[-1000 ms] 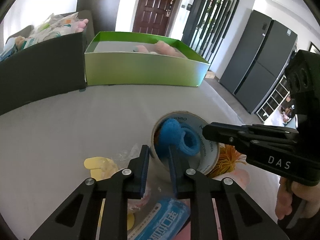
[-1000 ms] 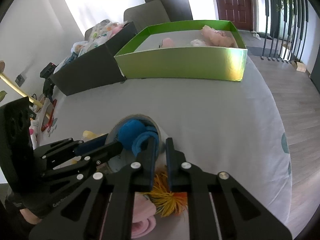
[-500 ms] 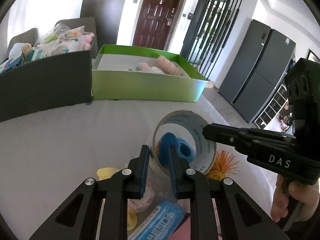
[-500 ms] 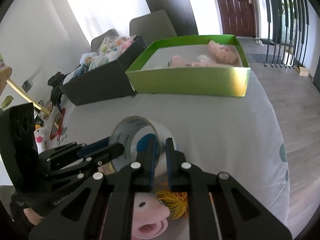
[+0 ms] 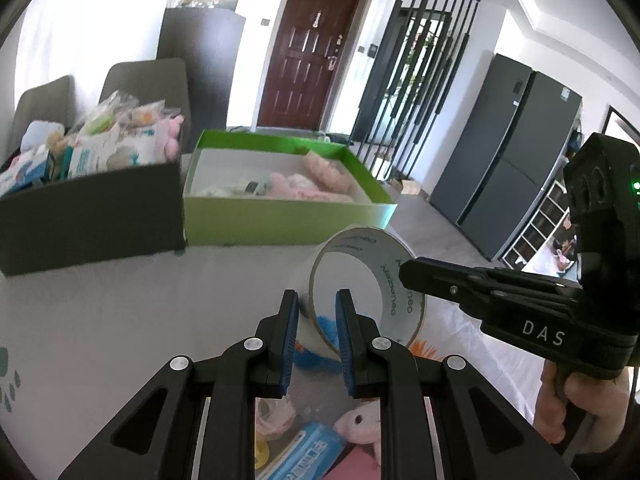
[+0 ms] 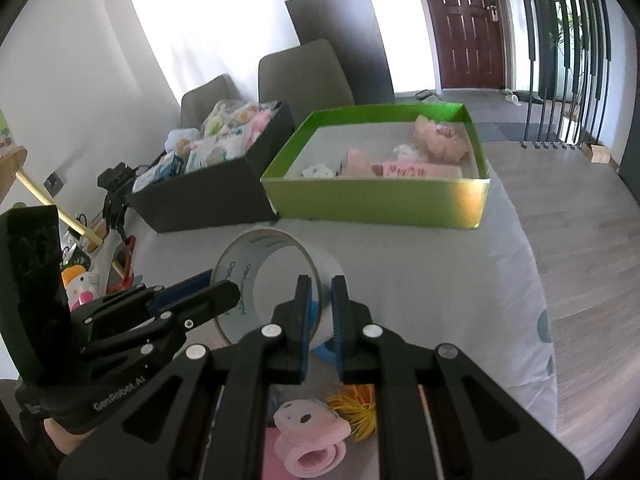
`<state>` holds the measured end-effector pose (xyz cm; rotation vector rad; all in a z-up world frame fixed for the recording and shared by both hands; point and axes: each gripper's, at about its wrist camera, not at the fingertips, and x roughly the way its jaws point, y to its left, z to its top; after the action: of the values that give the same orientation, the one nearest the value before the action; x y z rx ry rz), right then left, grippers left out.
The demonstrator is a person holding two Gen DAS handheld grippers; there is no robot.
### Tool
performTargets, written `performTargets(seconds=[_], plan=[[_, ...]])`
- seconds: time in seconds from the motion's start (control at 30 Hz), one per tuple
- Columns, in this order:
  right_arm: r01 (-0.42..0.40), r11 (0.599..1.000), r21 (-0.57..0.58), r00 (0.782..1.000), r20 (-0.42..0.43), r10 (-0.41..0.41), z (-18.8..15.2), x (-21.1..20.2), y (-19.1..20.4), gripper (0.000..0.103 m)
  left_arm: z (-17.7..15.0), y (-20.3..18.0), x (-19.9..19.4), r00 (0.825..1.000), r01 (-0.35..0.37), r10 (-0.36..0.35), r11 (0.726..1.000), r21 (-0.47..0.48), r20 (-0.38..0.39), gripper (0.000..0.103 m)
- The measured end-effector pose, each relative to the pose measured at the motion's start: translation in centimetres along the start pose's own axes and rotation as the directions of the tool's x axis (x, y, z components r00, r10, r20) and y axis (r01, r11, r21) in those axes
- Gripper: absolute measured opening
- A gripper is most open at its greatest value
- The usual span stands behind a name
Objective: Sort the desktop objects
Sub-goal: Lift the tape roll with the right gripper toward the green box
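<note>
White tape roll (image 5: 394, 280) hangs clamped by both grippers' jaws.

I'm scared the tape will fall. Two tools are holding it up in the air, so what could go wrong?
The tape roll is pinched only at its thin wall by the left tool and right tool. If they pull apart or twist, it may slip out. It could drop onto the blue fuzzy toy and orange spiky ball below. It may also bump the green box wall on the way.
</note>
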<state>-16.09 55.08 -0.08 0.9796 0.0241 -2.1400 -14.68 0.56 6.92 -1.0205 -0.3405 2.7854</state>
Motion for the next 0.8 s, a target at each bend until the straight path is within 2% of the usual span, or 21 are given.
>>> performTargets(seconds=[0.43, 0.8], plan=[[0.013, 1.000, -0.009, 0.998, 0.064, -0.013, 2.8, -2.8, 0.1, 0.012, 3.2, -1.5, -1.3, 0.998, 0.014, -0.016, 0.999, 0.034, 0.054, 0.019], [0.012, 1.000, -0.010, 0.995, 0.099, -0.011, 5.3, -2.9, 0.3, 0.013, 5.6, -1.6, -1.4, 0.997, 0.001, -0.005, 0.998, 0.057, 0.079, 0.019]])
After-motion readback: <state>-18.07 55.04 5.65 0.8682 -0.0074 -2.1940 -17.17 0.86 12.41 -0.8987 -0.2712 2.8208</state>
